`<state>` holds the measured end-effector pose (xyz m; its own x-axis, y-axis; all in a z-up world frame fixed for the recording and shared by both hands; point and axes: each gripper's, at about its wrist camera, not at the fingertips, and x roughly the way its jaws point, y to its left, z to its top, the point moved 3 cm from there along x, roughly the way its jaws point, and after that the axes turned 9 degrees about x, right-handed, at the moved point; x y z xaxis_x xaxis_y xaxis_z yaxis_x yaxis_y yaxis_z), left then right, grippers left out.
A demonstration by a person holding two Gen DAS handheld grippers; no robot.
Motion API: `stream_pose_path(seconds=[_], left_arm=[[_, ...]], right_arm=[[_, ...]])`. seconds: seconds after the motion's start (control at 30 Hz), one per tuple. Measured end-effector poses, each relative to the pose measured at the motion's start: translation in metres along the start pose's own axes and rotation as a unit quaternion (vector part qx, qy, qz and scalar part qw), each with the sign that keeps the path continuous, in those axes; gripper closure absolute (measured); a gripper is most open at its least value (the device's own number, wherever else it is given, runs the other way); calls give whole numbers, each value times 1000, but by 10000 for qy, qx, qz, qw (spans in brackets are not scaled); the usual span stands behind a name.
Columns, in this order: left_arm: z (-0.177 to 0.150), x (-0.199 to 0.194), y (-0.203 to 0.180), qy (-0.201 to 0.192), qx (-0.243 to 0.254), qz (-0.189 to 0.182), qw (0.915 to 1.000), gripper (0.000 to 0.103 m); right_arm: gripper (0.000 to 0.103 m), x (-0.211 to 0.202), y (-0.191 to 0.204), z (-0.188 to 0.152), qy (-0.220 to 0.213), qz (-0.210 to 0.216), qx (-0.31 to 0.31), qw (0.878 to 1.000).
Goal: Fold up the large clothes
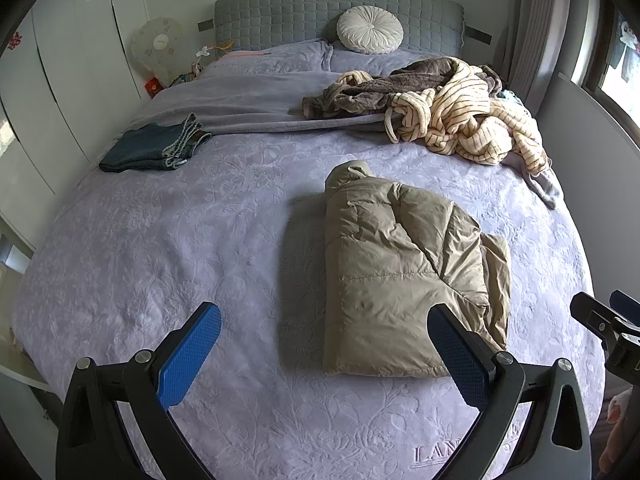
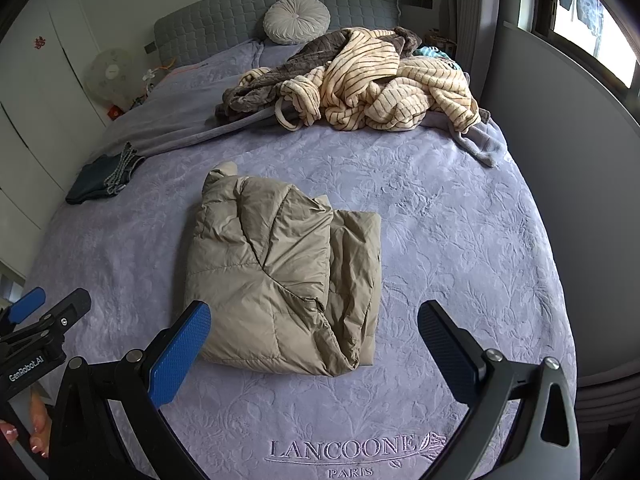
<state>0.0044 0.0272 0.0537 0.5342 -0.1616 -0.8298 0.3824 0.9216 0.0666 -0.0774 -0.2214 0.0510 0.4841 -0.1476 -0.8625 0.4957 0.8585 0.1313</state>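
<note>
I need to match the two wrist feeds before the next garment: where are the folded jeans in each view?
Left wrist: folded jeans at upper left, near the bed's left edge.
Right wrist: folded jeans at far left, smaller, by the same edge.
Shared landmark: the round cushion against the headboard.

The lilac bedspread (image 2: 460,240) carries embroidered lettering near its foot edge: "LANCOONE" with "PARIS" beneath. The left wrist view shows only "LAN". The left gripper (image 2: 24,320) body bears white lettering, "GenRobot.AI". The fan's (image 1: 157,44) small label is unreadable.
</note>
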Motion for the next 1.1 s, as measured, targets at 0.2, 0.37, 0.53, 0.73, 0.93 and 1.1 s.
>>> stream_pose_path(seconds=[0.2, 0.37, 0.53, 0.73, 0.93, 1.1], left_arm=[[0, -1, 0, -1, -2, 10, 10000, 0], [-1, -1, 0, -2, -4, 3, 10000, 0], [-1, -1, 0, -2, -7, 8, 10000, 0], [-1, -1, 0, 1, -7, 4, 10000, 0], [-1, -1, 0, -16, -27, -1, 10000, 0], [4, -2, -1, -43, 21, 6, 10000, 0]], right_arm=[[0, 0, 1, 0, -1, -7, -1, 10000], [0, -1, 1, -1, -6, -3, -1, 10000], [0, -1, 1, -1, -6, -11, 4, 10000], [0, -1, 1, -1, -7, -15, 8, 10000], [0, 0, 2, -2, -4, -13, 15, 10000], [0, -1, 2, -2, -2, -17, 25, 10000]])
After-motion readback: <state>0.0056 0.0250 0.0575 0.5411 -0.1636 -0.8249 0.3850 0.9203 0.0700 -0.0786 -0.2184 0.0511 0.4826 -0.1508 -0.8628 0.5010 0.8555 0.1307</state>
